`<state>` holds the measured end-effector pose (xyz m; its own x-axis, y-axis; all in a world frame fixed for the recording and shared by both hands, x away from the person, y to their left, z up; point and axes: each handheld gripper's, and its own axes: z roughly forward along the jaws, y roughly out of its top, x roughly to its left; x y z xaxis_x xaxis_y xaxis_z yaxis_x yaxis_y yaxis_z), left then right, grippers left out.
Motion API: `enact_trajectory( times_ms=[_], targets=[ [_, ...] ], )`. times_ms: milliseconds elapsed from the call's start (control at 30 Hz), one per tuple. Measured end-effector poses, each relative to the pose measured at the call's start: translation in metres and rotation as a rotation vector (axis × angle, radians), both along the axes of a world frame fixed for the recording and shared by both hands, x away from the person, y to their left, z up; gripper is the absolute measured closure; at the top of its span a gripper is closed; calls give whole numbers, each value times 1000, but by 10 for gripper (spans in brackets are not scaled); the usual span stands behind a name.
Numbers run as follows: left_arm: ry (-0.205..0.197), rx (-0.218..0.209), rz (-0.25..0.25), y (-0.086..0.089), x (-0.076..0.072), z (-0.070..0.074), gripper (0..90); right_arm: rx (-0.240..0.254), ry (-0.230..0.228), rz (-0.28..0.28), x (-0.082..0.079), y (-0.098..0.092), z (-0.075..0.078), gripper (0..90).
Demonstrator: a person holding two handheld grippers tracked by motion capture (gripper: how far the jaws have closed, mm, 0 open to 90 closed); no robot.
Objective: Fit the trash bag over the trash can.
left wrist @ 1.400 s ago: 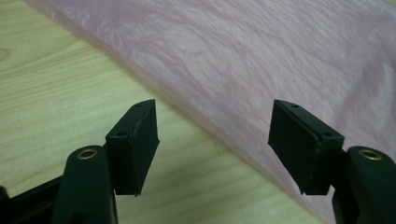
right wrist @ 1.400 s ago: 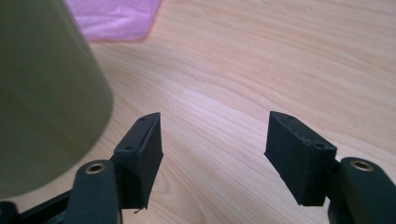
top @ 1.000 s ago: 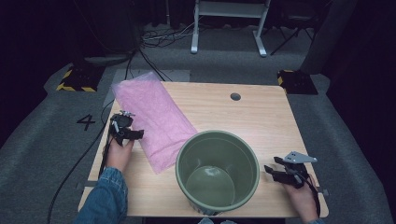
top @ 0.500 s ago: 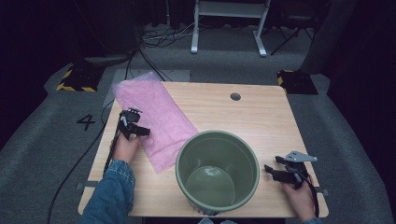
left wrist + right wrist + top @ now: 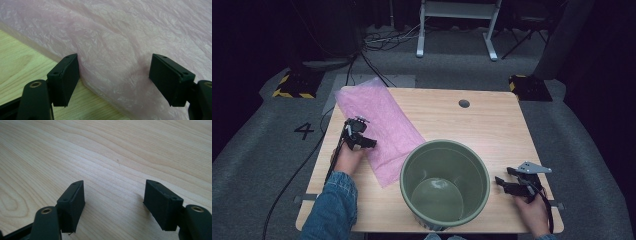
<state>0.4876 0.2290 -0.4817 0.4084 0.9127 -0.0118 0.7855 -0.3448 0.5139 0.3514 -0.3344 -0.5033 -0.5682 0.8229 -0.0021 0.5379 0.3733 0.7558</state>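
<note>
L gripper [image 5: 364, 141] jaws spread over pink bag [image 5: 384, 127] edge, left of bucket [image 5: 444, 182]; R gripper [image 5: 503, 183] jaws spread, right of bucket

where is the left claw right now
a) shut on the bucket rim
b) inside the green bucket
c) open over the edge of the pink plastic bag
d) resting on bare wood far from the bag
c: the left claw stands open with the edge of the pink plastic bag between its jaws, apart from the green bucket.
</note>
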Motion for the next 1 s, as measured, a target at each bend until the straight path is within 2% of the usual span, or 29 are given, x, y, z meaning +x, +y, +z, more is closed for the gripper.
enact_trajectory(
  times_ms=[167, 200, 267, 433, 500, 533, 600, 633, 700, 733, 800, 833, 867, 900, 933, 967, 1000],
  targets=[
    [-6, -4, -45, -7, 1, 2, 361, 0, -1, -1, 0, 0, 0, 328],
    [-13, -8, -52, -10, 1, 3, 435, -1, -1, 0, 0, 0, 0, 328],
    [-28, -10, -79, -14, 0, 3, 537, 0, -1, -1, 0, 0, 0, 328],
    [-58, -13, -107, -19, -3, 2, 771, -1, -1, -1, 0, 0, 0, 328],
    [-72, 5, -111, -22, -5, 1, 851, -1, 0, 0, 0, 0, 0, 328],
    [-81, 16, -118, -22, -6, 1, 868, -1, 0, 0, 0, 0, 0, 328],
    [-85, 9, -125, -20, -6, 1, 881, -1, -1, -1, 0, 0, 0, 328],
    [-86, -9, -123, -19, -6, 0, 883, -1, 0, 0, 0, 0, 0, 328],
    [-118, -56, -125, -15, -9, 1, 884, -1, 0, 0, 0, 0, 0, 328],
    [-118, -56, -125, -15, -9, 1, 885, -1, 0, 0, 0, 0, 0, 328],
    [-148, -91, -127, -11, -13, 3, 885, -1, -1, -1, 0, 0, 0, 328],
    [-185, -142, -124, -6, -18, 6, 885, -1, -1, -1, 0, 0, 0, 328],
    [-203, -172, -127, -4, -21, 9, 884, 0, 0, -1, 0, 0, 0, 328],
    [-203, -172, -127, -4, -21, 9, 884, 0, 0, -1, 0, 0, 0, 328],
    [-250, -225, -143, 1, -30, 17, 884, 0, -1, -1, 0, 0, 0, 328],
    [-275, -250, -147, 2, -34, 21, 885, 0, 0, -1, 0, 0, 0, 328],
    [-275, -250, -147, 2, -34, 21, 884, 0, 0, -1, 0, 0, 0, 328]
  ],
)
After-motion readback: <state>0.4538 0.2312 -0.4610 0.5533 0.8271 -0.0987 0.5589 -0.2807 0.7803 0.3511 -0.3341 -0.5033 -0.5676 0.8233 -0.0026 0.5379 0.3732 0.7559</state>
